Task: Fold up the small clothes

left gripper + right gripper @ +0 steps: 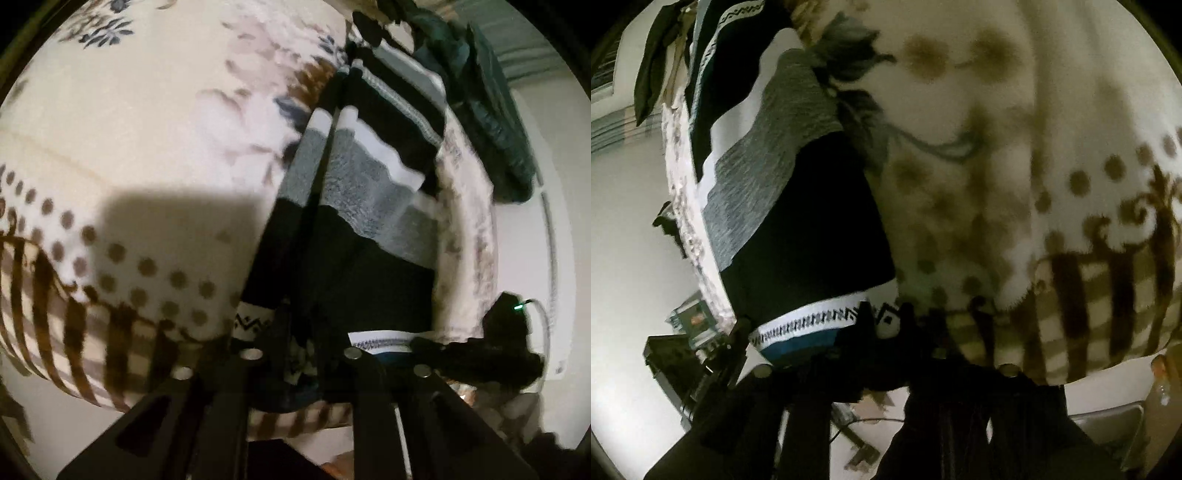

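Observation:
A small garment with black, grey and white bands (369, 192) lies stretched along the right side of a cream floral blanket (147, 129). Its patterned white waistband (380, 338) is nearest me. My left gripper (306, 354) is shut on the waistband end of the garment. In the right wrist view the same garment (798, 206) runs up the left side of the blanket (1015, 147). My right gripper (886, 321) is shut on the patterned waistband (805, 323) at its corner. The fingertips are dark and partly hidden in the cloth.
A dark green folded cloth (491, 122) lies beyond the garment at the far right. The other gripper's dark body (498, 350) shows at the right of the left wrist view. The blanket's brown striped border (1089, 314) hangs over the near edge. Clutter stands on the floor (690, 325).

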A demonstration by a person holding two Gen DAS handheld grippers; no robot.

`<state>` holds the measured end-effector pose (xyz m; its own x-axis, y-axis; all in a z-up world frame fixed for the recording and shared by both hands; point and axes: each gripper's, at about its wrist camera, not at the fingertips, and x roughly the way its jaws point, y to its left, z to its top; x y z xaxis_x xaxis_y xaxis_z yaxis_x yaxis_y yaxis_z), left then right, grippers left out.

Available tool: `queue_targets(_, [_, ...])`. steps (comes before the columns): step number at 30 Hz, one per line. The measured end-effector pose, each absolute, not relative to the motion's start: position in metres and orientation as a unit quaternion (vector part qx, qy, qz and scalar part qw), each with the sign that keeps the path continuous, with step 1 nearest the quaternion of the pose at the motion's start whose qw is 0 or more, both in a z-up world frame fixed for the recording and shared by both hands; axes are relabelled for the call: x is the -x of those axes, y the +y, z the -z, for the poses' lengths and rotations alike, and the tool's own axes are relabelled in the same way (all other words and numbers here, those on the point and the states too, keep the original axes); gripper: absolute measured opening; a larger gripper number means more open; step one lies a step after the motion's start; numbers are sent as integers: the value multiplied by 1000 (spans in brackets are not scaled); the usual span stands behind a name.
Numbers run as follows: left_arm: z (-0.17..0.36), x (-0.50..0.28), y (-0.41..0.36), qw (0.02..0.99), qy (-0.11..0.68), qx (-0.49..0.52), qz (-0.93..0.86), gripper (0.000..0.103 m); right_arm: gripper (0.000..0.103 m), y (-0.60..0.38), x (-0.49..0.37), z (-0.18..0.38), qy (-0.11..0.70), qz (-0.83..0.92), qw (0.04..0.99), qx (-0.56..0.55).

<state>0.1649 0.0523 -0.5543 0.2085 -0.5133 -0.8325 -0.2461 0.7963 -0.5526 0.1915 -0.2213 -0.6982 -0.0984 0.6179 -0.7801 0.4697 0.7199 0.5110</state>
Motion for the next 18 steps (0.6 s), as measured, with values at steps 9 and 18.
queue_targets(9, [593,-179,62,671,649,340,114,68,52,-234,-187,729,739,-101,542,-387])
queue_targets(18, [576,-183,17,696,657,257,136,8,15,-232,-177,725,705,-87,546,-444])
